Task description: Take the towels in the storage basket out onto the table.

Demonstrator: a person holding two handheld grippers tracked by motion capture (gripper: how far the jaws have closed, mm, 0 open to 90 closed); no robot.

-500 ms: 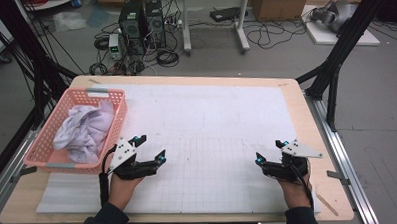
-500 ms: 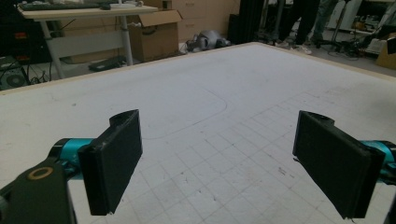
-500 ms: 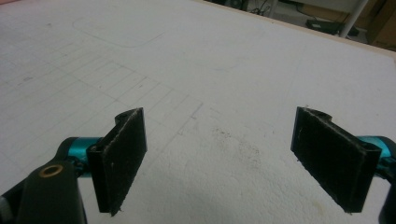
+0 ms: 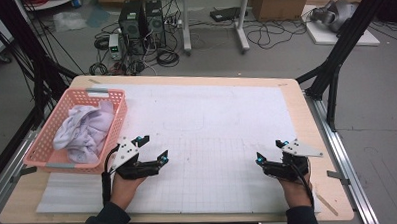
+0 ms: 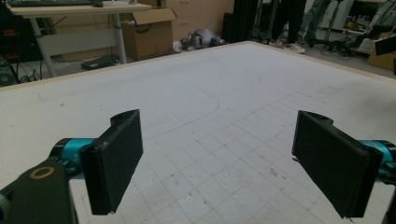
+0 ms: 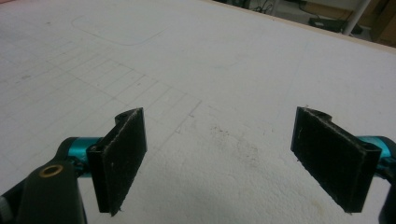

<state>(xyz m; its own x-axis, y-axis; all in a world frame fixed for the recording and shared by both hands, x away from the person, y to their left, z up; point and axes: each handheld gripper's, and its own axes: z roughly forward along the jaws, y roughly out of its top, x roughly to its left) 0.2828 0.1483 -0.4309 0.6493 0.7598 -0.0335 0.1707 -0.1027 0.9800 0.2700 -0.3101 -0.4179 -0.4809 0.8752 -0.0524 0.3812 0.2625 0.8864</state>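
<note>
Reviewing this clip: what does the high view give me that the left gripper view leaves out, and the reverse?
High view alone: the pink basket with pale crumpled cloth at the table's left, plus both hands, the left gripper and the right gripper.

Left gripper view alone: its own black pads seen close, jaws wide apart with nothing between, and a cardboard box beyond the table.

Both: the white gridded mat and its curved outline.

The right gripper [image 6: 219, 163] holds its jaws wide apart (nothing between) above the gridded white mat [image 6: 196, 65].
</note>
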